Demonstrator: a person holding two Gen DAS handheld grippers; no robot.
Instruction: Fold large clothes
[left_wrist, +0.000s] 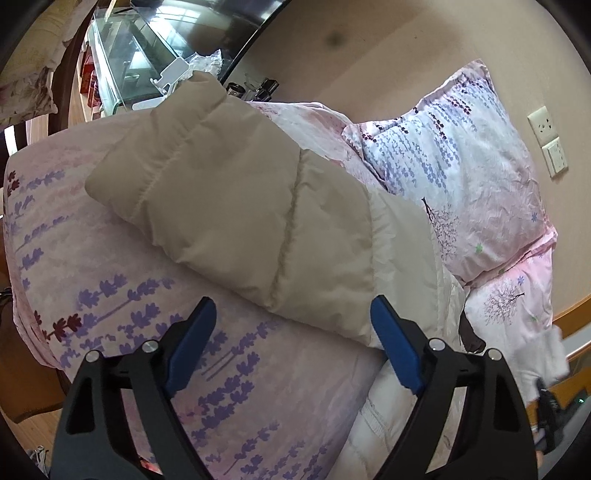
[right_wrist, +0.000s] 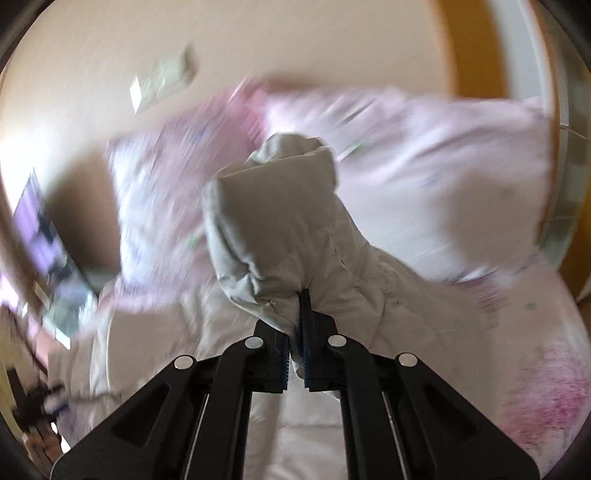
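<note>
Lying across the bed (left_wrist: 55, 221) with its long axis running from the near right up toward the far left, beige puffer jacket (left_wrist: 236, 206), sleeve end pointing at a glass tank (left_wrist: 125, 62). Spread beneath: lavender-print cover, floral pillow (left_wrist: 461, 166) against a beige wall with a socket (left_wrist: 543, 123). Quilted, puffy, paler lining at its right edge. Left hand-held gripper (left_wrist: 293, 332) gaping wide, gripping nothing. Right hand-held gripper (right_wrist: 295, 332) clamped tight on a bunched jacket fold; surroundings blurred.
</note>
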